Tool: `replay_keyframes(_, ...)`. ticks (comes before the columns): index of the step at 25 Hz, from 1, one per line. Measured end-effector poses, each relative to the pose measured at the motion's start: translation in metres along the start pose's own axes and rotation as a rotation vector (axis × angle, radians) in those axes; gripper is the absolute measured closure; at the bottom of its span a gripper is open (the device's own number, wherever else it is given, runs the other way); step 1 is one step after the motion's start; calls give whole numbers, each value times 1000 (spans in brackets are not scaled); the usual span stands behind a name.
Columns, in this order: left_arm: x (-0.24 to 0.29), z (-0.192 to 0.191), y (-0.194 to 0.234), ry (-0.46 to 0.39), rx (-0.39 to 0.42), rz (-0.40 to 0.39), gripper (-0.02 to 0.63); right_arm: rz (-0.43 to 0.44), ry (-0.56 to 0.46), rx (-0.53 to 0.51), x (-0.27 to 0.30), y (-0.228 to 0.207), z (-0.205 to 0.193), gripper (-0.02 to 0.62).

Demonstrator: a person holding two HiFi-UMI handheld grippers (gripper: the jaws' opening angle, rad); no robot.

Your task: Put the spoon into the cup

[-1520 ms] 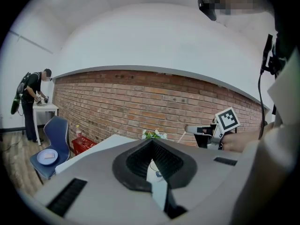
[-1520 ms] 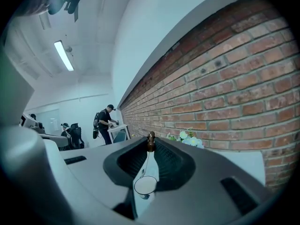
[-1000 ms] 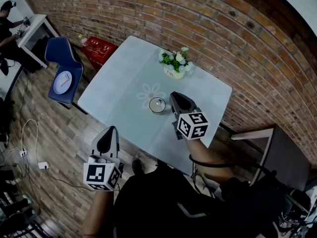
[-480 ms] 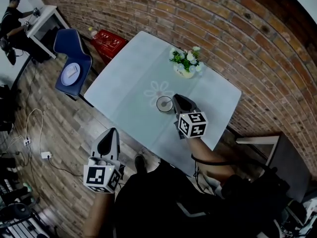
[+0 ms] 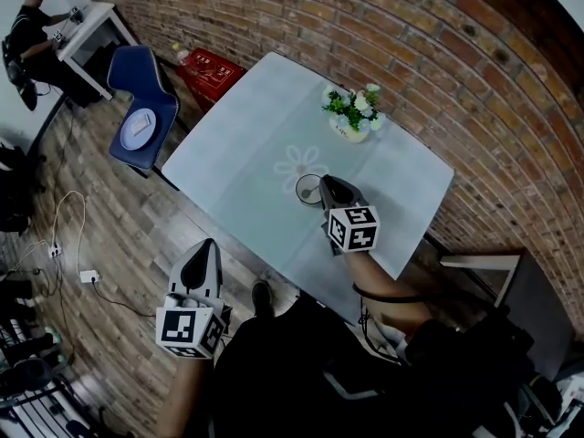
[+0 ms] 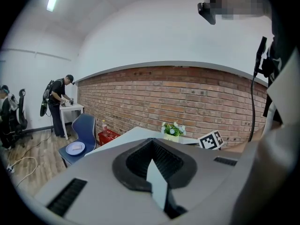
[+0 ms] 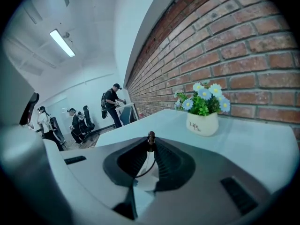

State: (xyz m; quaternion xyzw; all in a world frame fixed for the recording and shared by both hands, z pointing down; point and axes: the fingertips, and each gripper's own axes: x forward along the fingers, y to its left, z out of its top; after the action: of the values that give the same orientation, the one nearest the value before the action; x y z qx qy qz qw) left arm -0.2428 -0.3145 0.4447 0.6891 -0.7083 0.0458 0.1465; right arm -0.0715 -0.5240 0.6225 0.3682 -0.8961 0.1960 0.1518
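A clear glass cup (image 5: 307, 189) stands near the middle of the pale blue table (image 5: 246, 144). My right gripper (image 5: 326, 186) hangs at the cup's right rim, its tips over the edge. It is shut on the spoon, whose dark handle end (image 7: 150, 136) sticks up between the jaw tips in the right gripper view. The spoon's bowl is hidden below the jaws. My left gripper (image 5: 203, 247) is off the table's near edge, over the wooden floor. Its jaws meet at the tip with nothing between them.
A white pot of flowers (image 5: 351, 124) stands at the table's far side by the brick wall. A blue chair with a plate (image 5: 143, 119) and a red crate (image 5: 212, 69) are left of the table. A person (image 5: 32, 27) works at a far white desk. A grey seat (image 5: 497, 286) is at the right.
My right gripper has sunk with the spoon and drawn in to the cup's rim. The left gripper has stayed low off the table edge.
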Motion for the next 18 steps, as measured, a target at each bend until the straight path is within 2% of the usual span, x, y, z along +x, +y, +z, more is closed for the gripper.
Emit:
replay_keyframes(14,-9,-3,3,0,1,-3,598,-35,25,-8,4,-5,-8,538)
replay_keyframes(18,-10,-3,3,7,5,-25,598,-43,37,-8,3,-4,-10,462)
